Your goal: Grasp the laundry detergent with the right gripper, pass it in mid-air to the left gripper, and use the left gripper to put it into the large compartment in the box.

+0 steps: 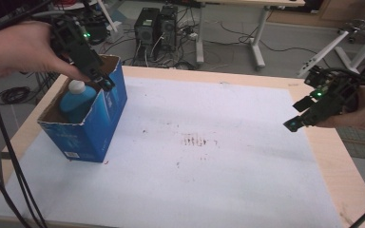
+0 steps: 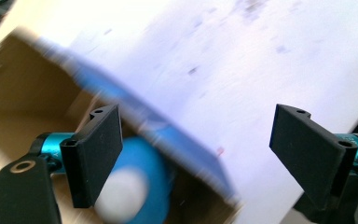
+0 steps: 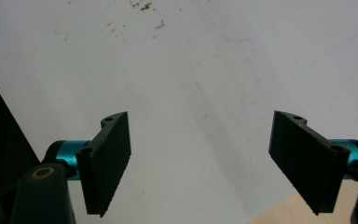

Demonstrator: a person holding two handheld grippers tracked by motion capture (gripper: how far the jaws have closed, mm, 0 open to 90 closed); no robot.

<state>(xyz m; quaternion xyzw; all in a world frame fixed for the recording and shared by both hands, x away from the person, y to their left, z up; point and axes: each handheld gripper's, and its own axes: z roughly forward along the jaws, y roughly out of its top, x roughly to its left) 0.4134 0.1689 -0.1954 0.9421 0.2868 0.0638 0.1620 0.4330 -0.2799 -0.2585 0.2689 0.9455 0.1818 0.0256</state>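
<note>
the blue bottle (image 1: 77,100) with its white cap is seen standing inside the open blue cardboard box (image 1: 102,126), which rests at the left end of the desk (image 1: 332,156) on a white sheet (image 1: 209,171); the left hand-held gripper (image 1: 105,84) is held just above the box's right wall, its jaws spread wide with nothing between them, the bottle's cap lying below and beside one pad in the left gripper view; the bottle is judged to be already placed, so the step in hand is taken to be the withdrawal; it is best done by lifting straight up until the cardboard rim is cleared, the jaws being kept apart so that neither the cap nor the wall is caught and the box is not dragged; the right hand-held gripper (image 1: 298,121) is held over the desk's right side, well apart from the box, its jaws likewise apart and empty; it should be kept there, out of the way.
</note>
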